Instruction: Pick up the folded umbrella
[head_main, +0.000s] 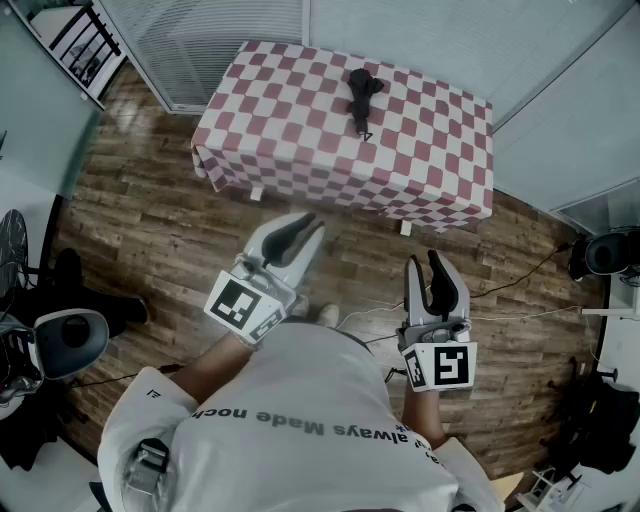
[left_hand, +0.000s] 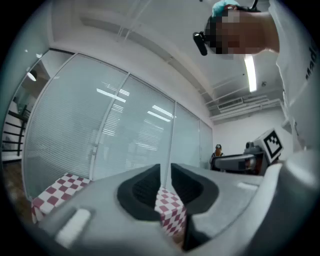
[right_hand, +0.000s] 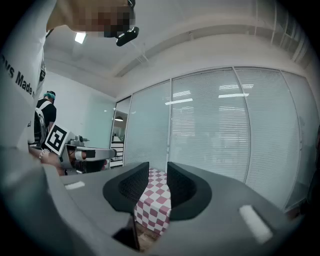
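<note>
Left gripper (head_main: 305, 222): fingers together, empty; right gripper (head_main: 423, 260): fingers narrowly apart, empty.

Wood-plank floor (head_main: 150, 230), checkered table (head_main: 300, 130) (cloth-draped), blinded glass walls (right_hand: 210, 125), apparently ceiling strip lights (left_hand: 251, 72).

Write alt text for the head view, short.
A folded black umbrella lies on a table covered by a red-and-white checked cloth, seen from above across a wood floor. Nearer the camera, the left gripper and the right gripper point toward the table, both empty and well short of it.
</note>
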